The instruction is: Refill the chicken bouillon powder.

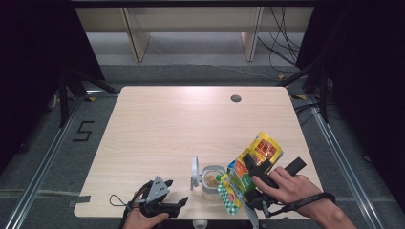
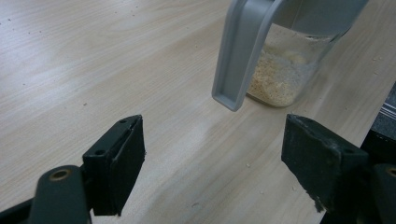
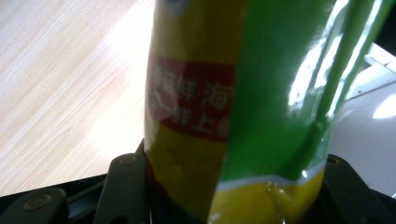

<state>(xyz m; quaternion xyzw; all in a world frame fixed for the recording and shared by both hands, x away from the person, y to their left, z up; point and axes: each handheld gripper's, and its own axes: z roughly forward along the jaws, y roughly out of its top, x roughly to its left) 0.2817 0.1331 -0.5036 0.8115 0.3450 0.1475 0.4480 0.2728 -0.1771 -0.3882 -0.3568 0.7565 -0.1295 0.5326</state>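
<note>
**benchrat:** Starting closest in: the right gripper (image 1: 248, 183) is clamped on a glossy yellow-and-green snack bag (image 1: 252, 164), jaws about half closed with the foil pinched between them. The bag sticks up and away from the jaws, tilted, its torn end hanging down toward the clear jar (image 1: 212, 182) just left of that gripper. Looks like a pour in progress to me.

**foilfan:** How's the bag going to behave?

**benchrat:** Light, floppy, slick film. In the right gripper view it creases right where the jaws bite (image 3: 224, 140), so it folds rather than resists. I'd hold it mid-body like now, on a flat panel, not near the opening, or it'll slide or choke the flow.

**foilfan:** And the other hand?

**benchrat:** The left gripper (image 1: 184, 202) rests low on the table, jaws wide apart with nothing between them. Straight ahead of it sits the jar: rigid see-through walls, pale crumbly stuff in the bottom, and a grey plastic flip lid (image 2: 240, 51) hanging open on the near side. It could tip easily, so steadying it low on the body seems smart.

**foilfan:** Beyond that?

**benchrat:** Just smooth pale wood-grain tabletop (image 1: 191, 124), a few crumbs on it.
</note>
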